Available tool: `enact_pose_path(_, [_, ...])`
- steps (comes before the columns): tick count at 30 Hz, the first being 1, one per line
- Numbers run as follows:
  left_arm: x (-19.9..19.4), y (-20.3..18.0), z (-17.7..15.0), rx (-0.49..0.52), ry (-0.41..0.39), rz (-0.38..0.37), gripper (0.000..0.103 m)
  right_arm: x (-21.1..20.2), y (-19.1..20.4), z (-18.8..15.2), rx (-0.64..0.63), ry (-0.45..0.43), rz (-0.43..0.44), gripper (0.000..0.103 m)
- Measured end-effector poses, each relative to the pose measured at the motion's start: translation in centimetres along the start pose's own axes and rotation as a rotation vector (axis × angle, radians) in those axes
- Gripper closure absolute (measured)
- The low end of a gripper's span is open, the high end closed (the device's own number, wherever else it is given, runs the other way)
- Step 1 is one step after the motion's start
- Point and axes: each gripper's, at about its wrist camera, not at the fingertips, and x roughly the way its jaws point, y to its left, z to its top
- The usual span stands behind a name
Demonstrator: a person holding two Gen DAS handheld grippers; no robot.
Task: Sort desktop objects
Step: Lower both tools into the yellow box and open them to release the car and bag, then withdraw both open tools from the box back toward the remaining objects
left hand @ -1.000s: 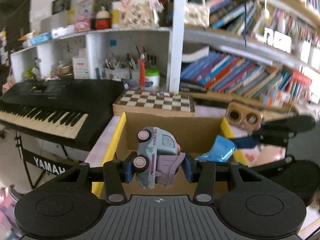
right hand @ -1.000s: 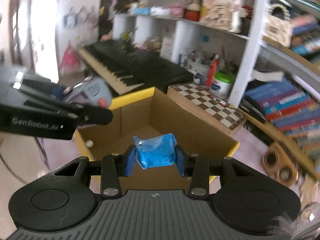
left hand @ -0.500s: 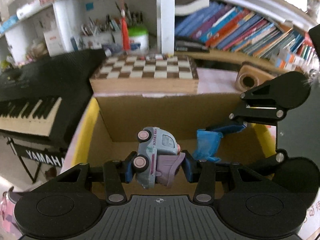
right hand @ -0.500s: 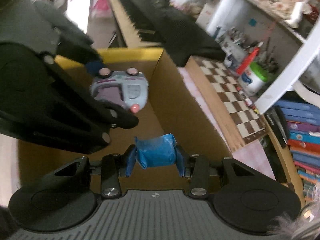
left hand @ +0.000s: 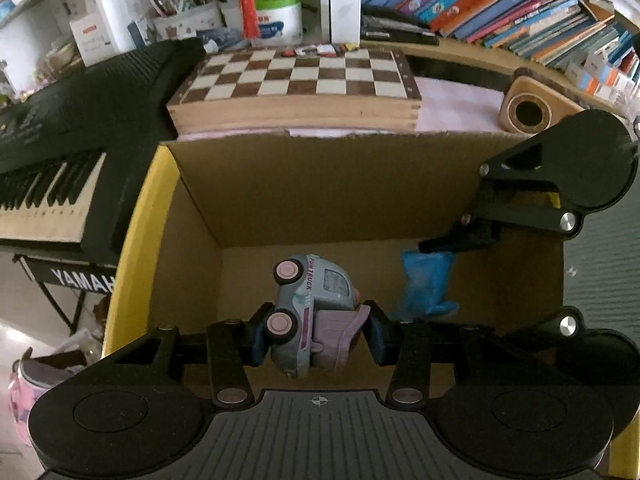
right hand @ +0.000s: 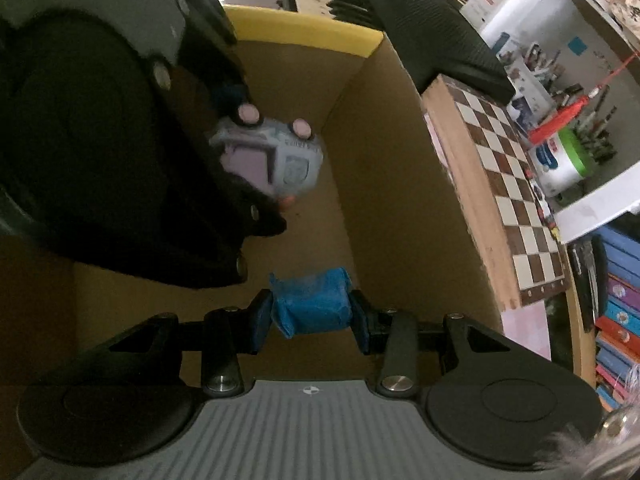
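Both tongs loaded, inside the cardboard box (left hand: 320, 184)

Left tongs (left hand: 316, 338) pinch the toy truck (left hand: 312, 312) – long axis upright, nose toward the box's far wall; right tongs (right hand: 312, 316) clamp the blue packet (right hand: 314, 306) crosswise – chessboard (left hand: 296, 76) beyond the far edge.

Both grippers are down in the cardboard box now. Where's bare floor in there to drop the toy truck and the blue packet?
The cardboard box floor looks bare: open patches between the toy truck and the left wall, and ahead of the blue packet toward the far wall. The middle is crowded, with the left gripper and right gripper close together.
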Motion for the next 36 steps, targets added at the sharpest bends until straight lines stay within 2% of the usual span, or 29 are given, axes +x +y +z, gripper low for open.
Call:
enact_pose_path(5, [0.2,-0.3,0.0,0.018,0.01,0.004,0.057,0.7,0.3,0.2,-0.028,0.028,0.016,0.065])
enact_pose_path(10, [-0.1,-0.1,0.0,0.01,-0.018,0.008,0.057,0.6,0.3,-0.1,-0.021,0.019,0.035,0.064])
enact_pose_path(12, [-0.2,-0.1,0.0,0.006,-0.028,0.011,0.054,0.5,0.2,-0.2,-0.009,0.013,0.041,0.064])
enact_pose_path(14, [-0.6,-0.1,-0.1,0.003,-0.055,0.017,0.047,0.2,0.1,-0.3,0.001,-0.002,0.047,0.056])
enact_pose_path(18, [-1.9,-0.2,-0.4,0.004,-0.111,0.034,0.04,-0.9,0.2,-0.6,0.013,-0.038,0.037,0.051])
enact_pose_path(25, [-5.4,-0.3,-1.0,-0.007,-0.21,0.057,0.037,-4.8,-0.9,-2.1,0.136,-0.148,0.006,0.045])
enact_pose_path(30, [-9.0,-0.7,-1.8,-0.016,-0.31,0.076,0.027,-8.3,-1.5,-4.2,0.257,-0.276,-0.034,0.043])
enact_pose_path(33, [-11.0,-1.1,-2.6,-0.01,-0.366,0.091,0.02,-10.7,-0.9,-5.4,0.311,-0.352,-0.066,0.043])
enact_pose_path(36, [-12.9,-1.5,-3.5,0.0,-0.418,0.103,0.017,-13.2,0.4,-6.4,0.346,-0.417,-0.121,0.043])
